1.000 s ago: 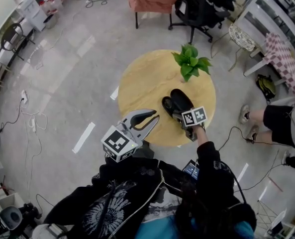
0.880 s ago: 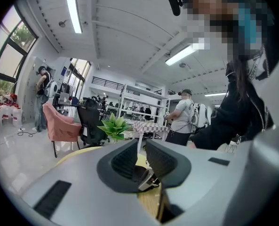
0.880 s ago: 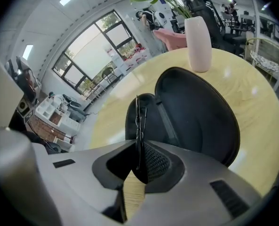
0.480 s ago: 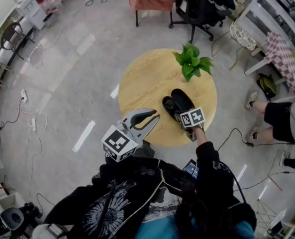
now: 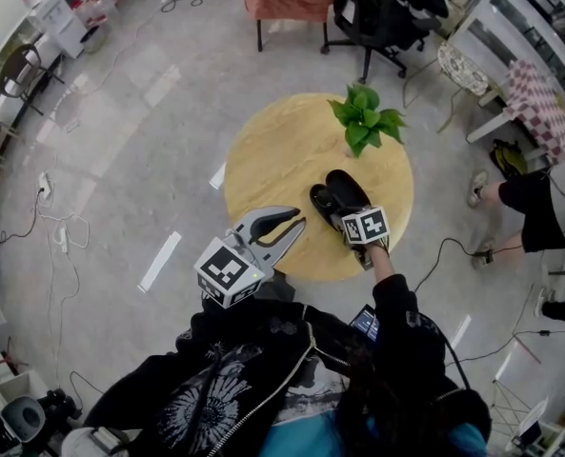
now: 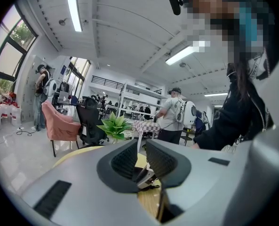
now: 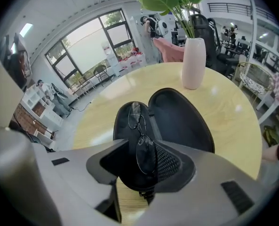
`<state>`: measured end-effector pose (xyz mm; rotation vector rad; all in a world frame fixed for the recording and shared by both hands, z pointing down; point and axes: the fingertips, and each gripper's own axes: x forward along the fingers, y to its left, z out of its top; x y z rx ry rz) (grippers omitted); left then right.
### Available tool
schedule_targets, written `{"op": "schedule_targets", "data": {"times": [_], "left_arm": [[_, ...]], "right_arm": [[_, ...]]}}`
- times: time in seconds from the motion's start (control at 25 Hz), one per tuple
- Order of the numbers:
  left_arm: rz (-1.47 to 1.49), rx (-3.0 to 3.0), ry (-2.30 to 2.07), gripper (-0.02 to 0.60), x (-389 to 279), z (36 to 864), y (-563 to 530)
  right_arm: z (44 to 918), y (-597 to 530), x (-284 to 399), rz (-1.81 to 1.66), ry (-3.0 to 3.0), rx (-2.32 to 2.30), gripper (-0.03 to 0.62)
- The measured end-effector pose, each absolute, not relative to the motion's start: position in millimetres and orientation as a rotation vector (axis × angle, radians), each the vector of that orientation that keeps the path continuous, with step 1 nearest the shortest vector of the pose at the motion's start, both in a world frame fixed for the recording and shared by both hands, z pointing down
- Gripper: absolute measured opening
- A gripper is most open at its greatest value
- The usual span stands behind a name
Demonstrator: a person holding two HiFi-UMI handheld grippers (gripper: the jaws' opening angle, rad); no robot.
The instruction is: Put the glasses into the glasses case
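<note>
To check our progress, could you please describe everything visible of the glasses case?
The glasses case is black, oval, hard-looking, lying open on the round wooden table near a pale vase. Its two halves sit side by side; the glasses rest in one. The right claw, jaws just opened apart, hangs over its near end with a lens between them.

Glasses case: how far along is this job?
Done: the glasses lie in one half of the open glasses case on the table. In hand: the right gripper has just been opening its jaws; one lens sits between them, unpressed. Left: draw that gripper clear; the lid is not closed.
</note>
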<state>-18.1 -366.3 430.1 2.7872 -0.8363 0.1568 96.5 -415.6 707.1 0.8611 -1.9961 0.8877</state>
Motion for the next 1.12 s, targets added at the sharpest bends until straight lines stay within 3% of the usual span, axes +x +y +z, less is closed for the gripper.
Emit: {"op": "schedule_targets", "data": {"times": [0.24, 0.72, 1.12], "left_arm": [[0.156, 2.795, -0.821, 0.052, -11, 430, -367], [0.173, 2.810, -0.783, 0.052, 9, 427, -356], [0.180, 2.829, -0.759, 0.052, 30, 420, -338]], "right_arm": [[699, -419, 101, 0.892, -2.007, 0.914, 0.207], [645, -423, 111, 0.932, -2.184, 1.074, 0.212], [550, -394, 109, 0.927, -2.468, 1.174, 0.190]]}}
